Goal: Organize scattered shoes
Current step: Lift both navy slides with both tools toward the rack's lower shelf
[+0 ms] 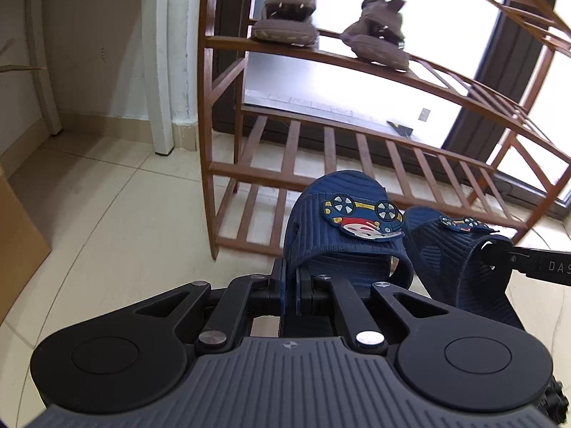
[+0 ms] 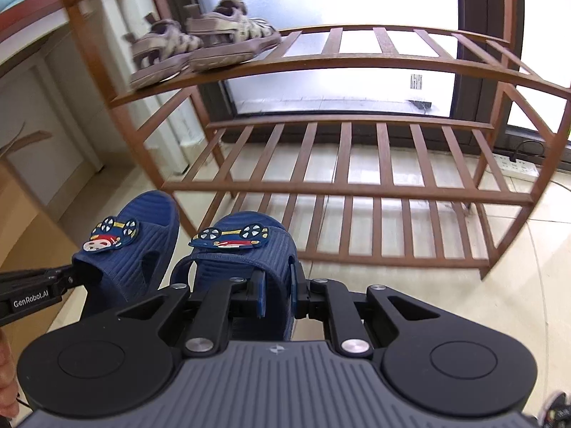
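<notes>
- Pale beige tiled floor (image 1: pixel 107 192): spreads under everything; a white-painted wooden post (image 1: pixel 158 71) stands at far left.
- Brown slatted wooden shoe rack (image 2: pixel 357 189): several tiers, standing in front of a bright glass door; its lower tiers are bare.
- Pair of worn taupe strapped sandals (image 1: pixel 285 18): on an upper tier at the rack's left end, side by side, soles on the slats.
- Left gripper (image 1: pixel 296 290): black, jaws pressed nearly together, pinching the side rim of the left navy ribbed rubber slide with a cartoon car badge (image 1: pixel 342 228); slide is held clear of the floor in front of the rack's lower tiers.
- Right gripper (image 2: pixel 276 294): black, jaws pinching the rim of the matching right navy slide (image 2: pixel 246 253), also held in the air just beside the first, toes toward the rack.
- White power strip (image 2: pixel 514 167): on the floor behind the rack's right end, with a black cable plugged in.
</notes>
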`<state>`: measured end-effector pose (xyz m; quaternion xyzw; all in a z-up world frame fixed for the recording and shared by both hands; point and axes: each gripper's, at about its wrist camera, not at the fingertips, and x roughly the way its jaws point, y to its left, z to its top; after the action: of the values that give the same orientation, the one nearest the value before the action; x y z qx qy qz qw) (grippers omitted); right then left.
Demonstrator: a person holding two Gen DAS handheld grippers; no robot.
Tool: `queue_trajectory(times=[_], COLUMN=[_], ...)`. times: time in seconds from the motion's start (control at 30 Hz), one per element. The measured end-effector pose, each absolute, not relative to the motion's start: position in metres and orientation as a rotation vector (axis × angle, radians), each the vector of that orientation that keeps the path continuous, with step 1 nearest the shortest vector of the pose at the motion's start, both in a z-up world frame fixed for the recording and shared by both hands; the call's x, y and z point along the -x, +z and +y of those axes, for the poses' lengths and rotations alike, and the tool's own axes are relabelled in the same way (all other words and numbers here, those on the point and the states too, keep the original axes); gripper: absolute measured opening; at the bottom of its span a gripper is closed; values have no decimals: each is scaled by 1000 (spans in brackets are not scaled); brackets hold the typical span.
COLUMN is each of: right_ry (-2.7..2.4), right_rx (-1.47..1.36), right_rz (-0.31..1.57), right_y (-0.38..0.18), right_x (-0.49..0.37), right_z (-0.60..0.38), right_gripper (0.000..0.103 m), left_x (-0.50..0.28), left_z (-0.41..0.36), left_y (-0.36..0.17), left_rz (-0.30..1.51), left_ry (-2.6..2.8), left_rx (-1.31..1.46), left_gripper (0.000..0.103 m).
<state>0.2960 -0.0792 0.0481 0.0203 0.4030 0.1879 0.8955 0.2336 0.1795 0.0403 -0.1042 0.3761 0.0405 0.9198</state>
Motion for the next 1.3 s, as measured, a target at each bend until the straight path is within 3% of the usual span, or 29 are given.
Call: queue_trajectory(times=[0.63, 1.3], right_ry=[305, 268], right_rx=[-180, -203], right_rz=[685, 638], right_y=[-35, -76], right_x=[-461, -520], right_z=[-21, 23], right_gripper=[15, 17], left_x=[-396, -458], left_z=[223, 222], left_y=[-29, -61], left_rz=[658, 586], left_ry=[154, 206], left_rx=[285, 219], left_gripper=[6, 7])
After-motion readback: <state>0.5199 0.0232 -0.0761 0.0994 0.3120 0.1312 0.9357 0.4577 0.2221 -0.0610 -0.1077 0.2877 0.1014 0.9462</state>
